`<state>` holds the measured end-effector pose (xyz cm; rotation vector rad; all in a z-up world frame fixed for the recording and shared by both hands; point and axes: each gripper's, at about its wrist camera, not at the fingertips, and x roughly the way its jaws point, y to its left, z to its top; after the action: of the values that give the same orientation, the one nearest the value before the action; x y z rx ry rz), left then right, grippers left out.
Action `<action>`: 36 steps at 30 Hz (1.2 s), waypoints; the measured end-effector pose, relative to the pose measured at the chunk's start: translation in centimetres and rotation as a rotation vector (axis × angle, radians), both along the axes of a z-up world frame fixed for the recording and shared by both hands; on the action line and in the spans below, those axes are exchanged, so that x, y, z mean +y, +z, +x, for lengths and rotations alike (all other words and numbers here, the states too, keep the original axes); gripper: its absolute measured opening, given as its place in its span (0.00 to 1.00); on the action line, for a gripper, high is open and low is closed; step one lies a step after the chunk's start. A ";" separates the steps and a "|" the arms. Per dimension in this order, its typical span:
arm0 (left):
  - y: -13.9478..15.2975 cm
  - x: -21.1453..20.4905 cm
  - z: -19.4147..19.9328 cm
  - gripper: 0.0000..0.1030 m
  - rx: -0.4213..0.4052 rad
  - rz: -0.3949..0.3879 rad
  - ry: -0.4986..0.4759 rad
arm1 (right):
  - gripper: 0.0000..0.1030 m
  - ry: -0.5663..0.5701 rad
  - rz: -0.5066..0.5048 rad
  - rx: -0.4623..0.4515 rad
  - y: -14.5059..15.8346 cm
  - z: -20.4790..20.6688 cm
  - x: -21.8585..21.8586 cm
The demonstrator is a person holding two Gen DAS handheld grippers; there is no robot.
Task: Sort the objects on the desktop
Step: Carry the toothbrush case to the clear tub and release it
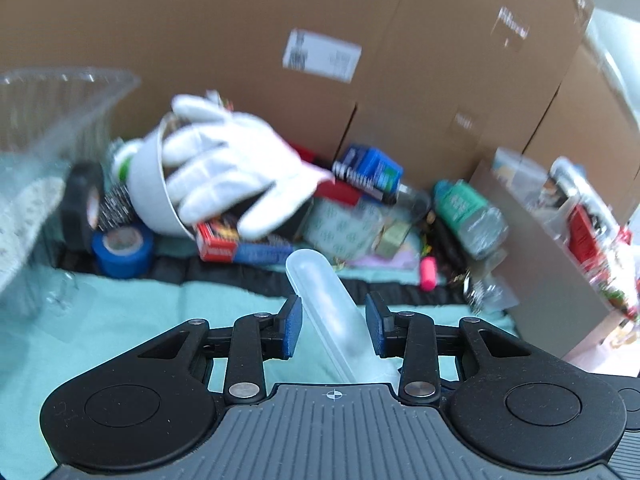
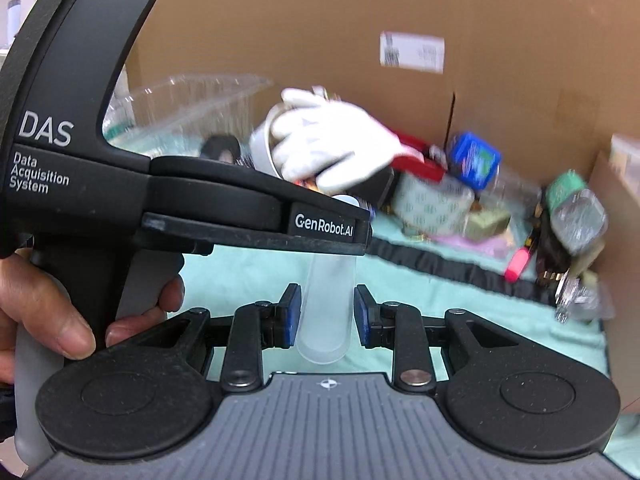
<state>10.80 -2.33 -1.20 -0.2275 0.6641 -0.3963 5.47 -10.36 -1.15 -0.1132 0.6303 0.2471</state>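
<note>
A frosted translucent plastic tube (image 1: 332, 312) lies between the jaws of both grippers. In the left wrist view my left gripper (image 1: 333, 328) has its blue pads (image 1: 294, 328) near the tube with small gaps on both sides. In the right wrist view my right gripper (image 2: 325, 316) brackets the same tube (image 2: 326, 312), its pads close to or touching it. The left gripper's black body (image 2: 224, 200) crosses that view above the tube. A white glove (image 1: 236, 168) lies on a pile of clutter behind.
A cardboard box wall (image 1: 280, 20) stands behind the pile. A clear plastic container (image 1: 44, 120) is at left, with tape rolls (image 1: 120, 250), a green-capped bottle (image 1: 468, 216), a blue box (image 1: 370, 172), a pink marker (image 1: 427, 274). A grey box (image 1: 560, 272) stands right. A teal cloth (image 1: 120, 320) covers the table.
</note>
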 end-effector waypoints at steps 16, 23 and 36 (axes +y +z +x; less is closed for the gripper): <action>8.4 11.0 -2.2 0.33 -0.181 -0.002 0.159 | 0.31 0.138 0.036 -0.170 7.3 1.3 9.5; 9.7 16.3 0.2 0.33 -0.186 0.056 0.219 | 0.32 0.203 0.077 -0.151 8.3 5.4 14.4; 5.8 22.3 6.2 0.33 -0.022 0.065 0.235 | 0.32 0.222 0.100 0.013 5.2 11.8 19.5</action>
<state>17.03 20.02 4.64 -0.2361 0.6199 -0.1512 17.29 9.12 4.04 -0.0857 0.6172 0.4931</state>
